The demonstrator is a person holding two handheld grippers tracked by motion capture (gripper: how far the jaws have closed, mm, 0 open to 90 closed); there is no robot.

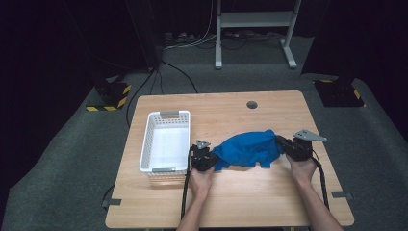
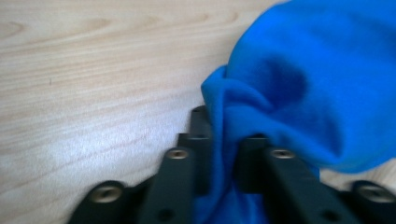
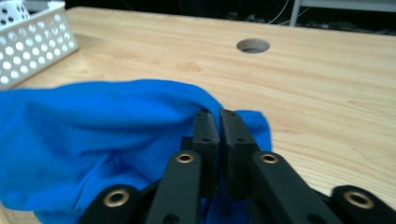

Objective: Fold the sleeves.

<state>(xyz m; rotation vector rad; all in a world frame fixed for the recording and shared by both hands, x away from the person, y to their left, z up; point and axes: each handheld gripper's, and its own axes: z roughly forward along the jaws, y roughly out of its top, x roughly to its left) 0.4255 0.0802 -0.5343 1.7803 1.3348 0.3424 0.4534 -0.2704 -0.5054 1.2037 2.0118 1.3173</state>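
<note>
Landmark: blue cloth [image 1: 248, 150], bunched in a lump on the wooden table [image 1: 250, 202], roughly mid-table toward the near edge.

Nearest the person: two forearms come in from the bottom of the high view, one hand on each gripper, both at the cloth's ends.

Left gripper [image 1: 208, 158] at the cloth's left end, touching it. In the left gripper view [image 2: 223, 154] a thick fold of the blue fabric runs down between the jaws, and both jaws press on it: clamped on cloth. Bare wood to the left of that fold.

Right gripper [image 1: 287, 146] at the cloth's right end, grey three-cornered plate on top. In the right gripper view [image 3: 219, 140] the jaws stand nearly together with a thin edge of blue fabric pinched between them; the rest of the cloth spreads out to the left, lying on the table.

The cloth sags between the two grippers and its underside touches the table in the middle.

White perforated basket [image 1: 166, 142] just left of the cloth, beyond the left gripper, upright, not touching the cloth; its corner shows in the right gripper view [image 3: 32, 42].

Round cable hole [image 1: 252, 104] in the tabletop, beyond the cloth, well apart from it.

Farther still, off the table: white desk frame [image 1: 255, 29] on grey carpet, cables on the floor.
</note>
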